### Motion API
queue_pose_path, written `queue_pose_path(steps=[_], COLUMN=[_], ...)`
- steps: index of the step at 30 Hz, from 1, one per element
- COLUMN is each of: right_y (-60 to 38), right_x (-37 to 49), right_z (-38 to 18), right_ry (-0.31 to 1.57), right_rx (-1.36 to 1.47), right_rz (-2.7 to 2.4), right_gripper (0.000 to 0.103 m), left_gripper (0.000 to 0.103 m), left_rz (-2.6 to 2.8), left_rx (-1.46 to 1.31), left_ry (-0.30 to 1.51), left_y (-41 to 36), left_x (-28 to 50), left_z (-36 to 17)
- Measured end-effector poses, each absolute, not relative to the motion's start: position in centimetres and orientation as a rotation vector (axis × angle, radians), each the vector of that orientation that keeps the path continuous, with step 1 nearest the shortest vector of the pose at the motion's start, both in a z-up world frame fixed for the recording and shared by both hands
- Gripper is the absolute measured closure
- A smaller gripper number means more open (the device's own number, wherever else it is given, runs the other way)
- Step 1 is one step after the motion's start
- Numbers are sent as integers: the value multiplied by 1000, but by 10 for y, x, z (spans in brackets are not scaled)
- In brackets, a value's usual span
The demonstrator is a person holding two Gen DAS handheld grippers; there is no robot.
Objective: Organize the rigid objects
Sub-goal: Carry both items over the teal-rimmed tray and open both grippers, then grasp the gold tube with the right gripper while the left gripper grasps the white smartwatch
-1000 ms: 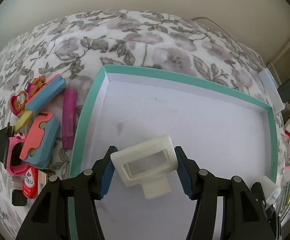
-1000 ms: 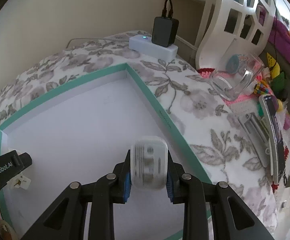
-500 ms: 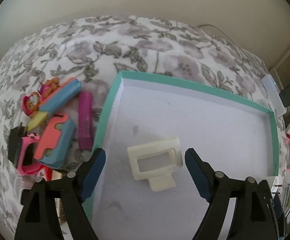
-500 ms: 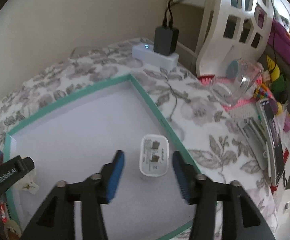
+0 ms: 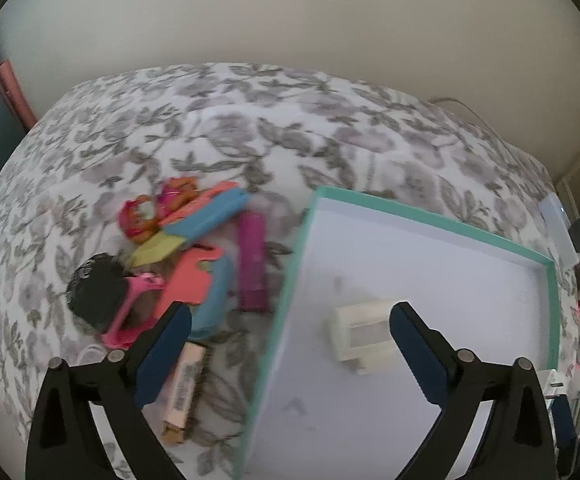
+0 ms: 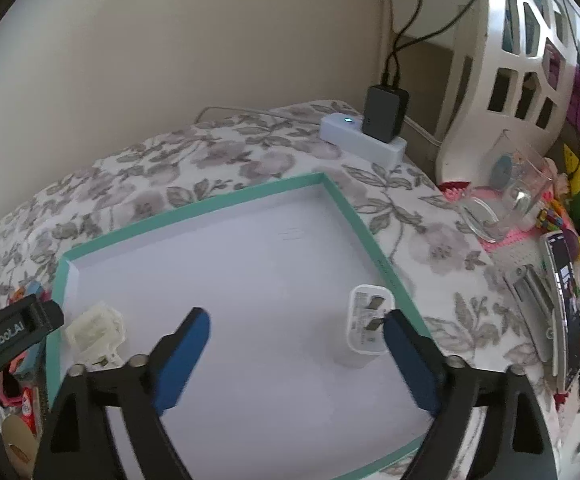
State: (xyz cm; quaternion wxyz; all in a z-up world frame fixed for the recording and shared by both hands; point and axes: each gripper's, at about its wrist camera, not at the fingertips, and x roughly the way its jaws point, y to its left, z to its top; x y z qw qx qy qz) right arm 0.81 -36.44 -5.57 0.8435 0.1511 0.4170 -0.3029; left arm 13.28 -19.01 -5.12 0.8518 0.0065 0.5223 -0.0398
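Each hand-held gripper (image 5: 290, 354) (image 6: 295, 354) gapes empty over the tray (image 6: 345, 208), toys (image 5: 206, 220) piled beside it.

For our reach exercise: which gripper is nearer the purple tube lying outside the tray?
Left. The left gripper hovers open beside the purple tube; the right gripper is open over the tray, farther off.

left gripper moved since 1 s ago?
Yes. The left gripper released the cream plastic frame and swung left: it now straddles the teal tray edge, jaws open, toward the toy pile.
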Motion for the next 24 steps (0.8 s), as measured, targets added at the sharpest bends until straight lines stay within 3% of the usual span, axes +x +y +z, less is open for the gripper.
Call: queue_pose_path(steps=[3,13,24], right_y=[-359,-317,-249], right_x=[8,17,41], right_z=[-55,-44,-18], right_ry=[874,877,890], right_rx=[320,255,240], right_rz=[-612,-500,-294], right_gripper=[0,0,0], left_gripper=[2,2,2], left_rz=[-63,-33,39], left_rx=[-30,-173,-71], left_ry=[1107,1037,1048], left_y=[-170,-104,-41], left_x=[132,127,127], left_z=[-50,-36,-25])
